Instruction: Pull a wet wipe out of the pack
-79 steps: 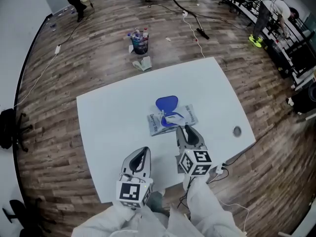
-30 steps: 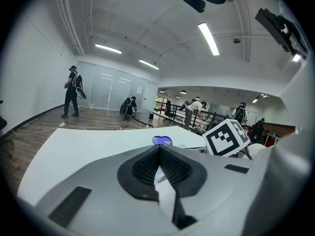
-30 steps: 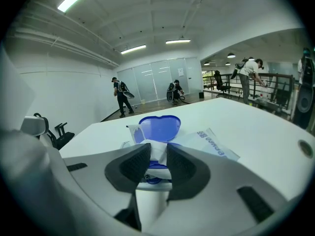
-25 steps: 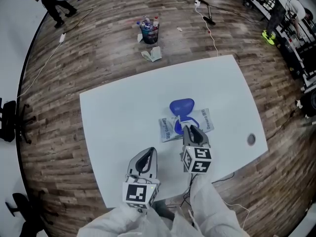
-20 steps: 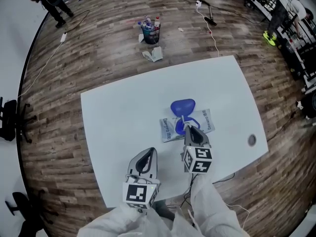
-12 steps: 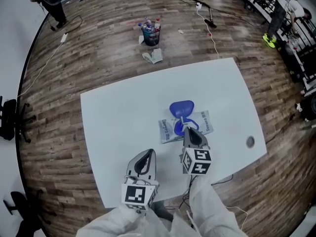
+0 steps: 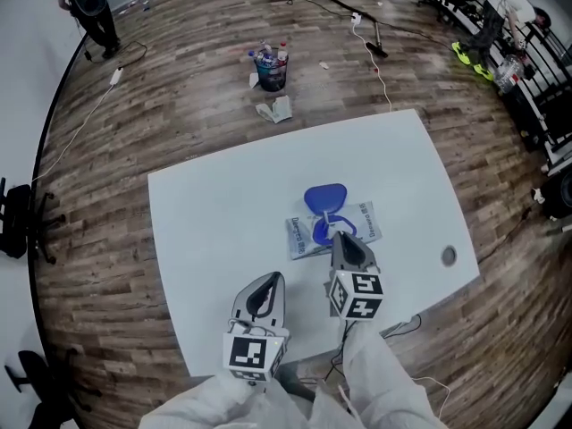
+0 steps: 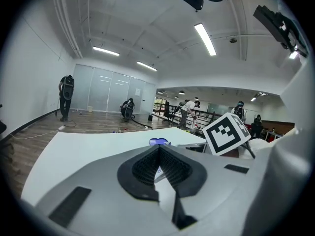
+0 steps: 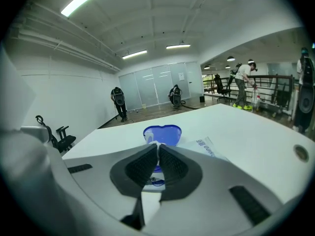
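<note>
A flat wet wipe pack [image 7: 365,218] lies on the white table [image 7: 214,204] with its blue lid [image 7: 324,197] flipped open towards the far side. My right gripper [image 7: 337,237] sits at the pack's opening. Its jaws have just been closing, and a white wipe tip [image 9: 157,144] is pinched between the pads. In the right gripper view the lid [image 9: 162,133] and pack [image 9: 206,148] lie just beyond the jaws. My left gripper [image 7: 267,279] hovers shut and empty over the near table edge, left of the right one; its pads [image 8: 147,166] meet at the tip.
A round cable hole [image 7: 448,256] is set in the table at the right. On the wood floor beyond the table stand a bucket of bottles [image 7: 271,71] and a crumpled rag [image 7: 278,109]. Cables, chairs and people are farther off.
The right gripper has edged forward onto the pack's opening since the oldest frame and stayed there. The left gripper has kept still. The head view has shifted slightly.
</note>
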`<state>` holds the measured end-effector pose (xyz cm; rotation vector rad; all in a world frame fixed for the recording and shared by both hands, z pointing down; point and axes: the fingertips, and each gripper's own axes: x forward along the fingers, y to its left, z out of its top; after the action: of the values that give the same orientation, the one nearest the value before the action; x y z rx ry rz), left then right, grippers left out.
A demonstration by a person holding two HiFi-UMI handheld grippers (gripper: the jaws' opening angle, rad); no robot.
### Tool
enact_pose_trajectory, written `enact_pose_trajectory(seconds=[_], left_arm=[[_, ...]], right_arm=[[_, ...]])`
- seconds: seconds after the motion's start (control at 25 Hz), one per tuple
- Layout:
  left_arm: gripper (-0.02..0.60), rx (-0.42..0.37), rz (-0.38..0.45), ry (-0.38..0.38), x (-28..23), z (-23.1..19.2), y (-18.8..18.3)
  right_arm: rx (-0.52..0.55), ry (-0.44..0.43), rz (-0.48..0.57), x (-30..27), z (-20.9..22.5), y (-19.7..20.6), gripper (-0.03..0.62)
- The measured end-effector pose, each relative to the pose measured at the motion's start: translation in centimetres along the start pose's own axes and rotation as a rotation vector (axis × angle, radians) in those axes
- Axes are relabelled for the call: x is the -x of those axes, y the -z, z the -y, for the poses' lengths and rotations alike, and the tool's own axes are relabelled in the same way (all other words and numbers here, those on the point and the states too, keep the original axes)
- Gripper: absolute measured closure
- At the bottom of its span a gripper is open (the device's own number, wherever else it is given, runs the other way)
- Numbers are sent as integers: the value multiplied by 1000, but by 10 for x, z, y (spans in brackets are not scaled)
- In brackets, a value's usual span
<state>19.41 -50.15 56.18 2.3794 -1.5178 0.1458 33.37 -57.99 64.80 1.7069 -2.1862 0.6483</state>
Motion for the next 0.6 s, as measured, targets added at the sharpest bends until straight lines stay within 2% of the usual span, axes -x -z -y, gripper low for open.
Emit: enact_pose_trajectory(seconds=[0.6], left_arm=[[574,-30,59,19,10,14,-25]], right_arm=[[9,-7,107,29,-6,-41,572]])
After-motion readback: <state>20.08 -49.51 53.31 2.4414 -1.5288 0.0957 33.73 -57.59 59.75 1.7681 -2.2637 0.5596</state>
